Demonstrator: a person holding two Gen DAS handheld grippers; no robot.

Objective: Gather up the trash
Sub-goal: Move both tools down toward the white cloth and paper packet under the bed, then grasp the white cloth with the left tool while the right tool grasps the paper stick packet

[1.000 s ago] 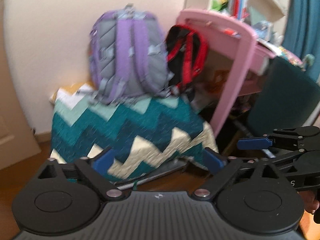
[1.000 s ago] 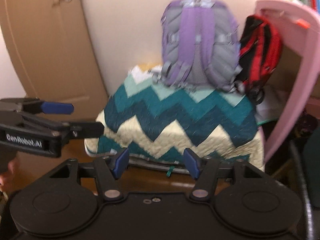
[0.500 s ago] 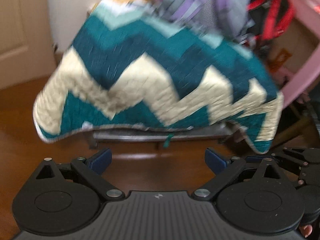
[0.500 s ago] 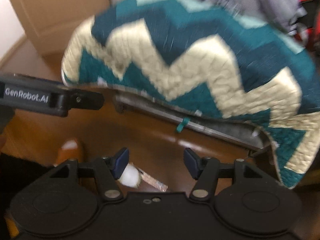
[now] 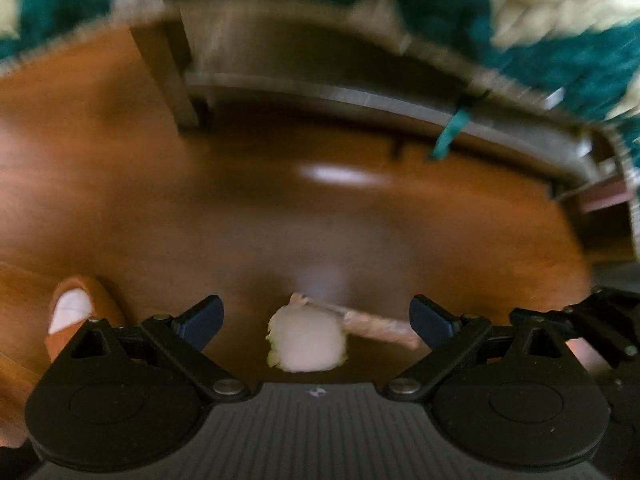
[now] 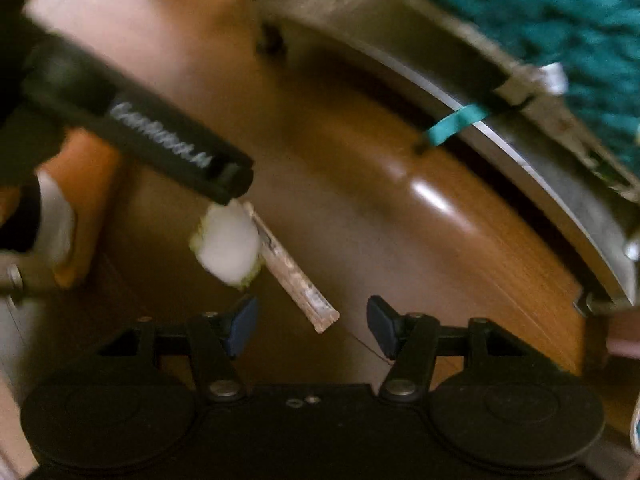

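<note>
On the brown wooden floor lie a crumpled white wad (image 5: 306,338) (image 6: 228,244) with a yellowish edge and a long pinkish clear wrapper (image 5: 380,325) (image 6: 294,274) beside it. My left gripper (image 5: 316,320) hangs open above them, the wad below the gap between its blue pads. My right gripper (image 6: 312,322) is open too, pointing down, with the wrapper's near end just ahead of its gap. In the right wrist view the left gripper's black finger (image 6: 160,144) reaches down to the wad's top edge. Both views are blurred.
A teal and cream quilt (image 5: 560,20) (image 6: 540,8) hangs over a low metal bed frame (image 5: 360,96) (image 6: 500,132) at the top, with a teal tie (image 6: 454,124) on the rail. A person's foot in an orange slipper (image 5: 76,316) (image 6: 68,216) stands at the left.
Both grippers have dropped and tilted down from facing the backpacks and quilt to facing the floor. The wad and wrapper now lie close under them. Both stay open.
</note>
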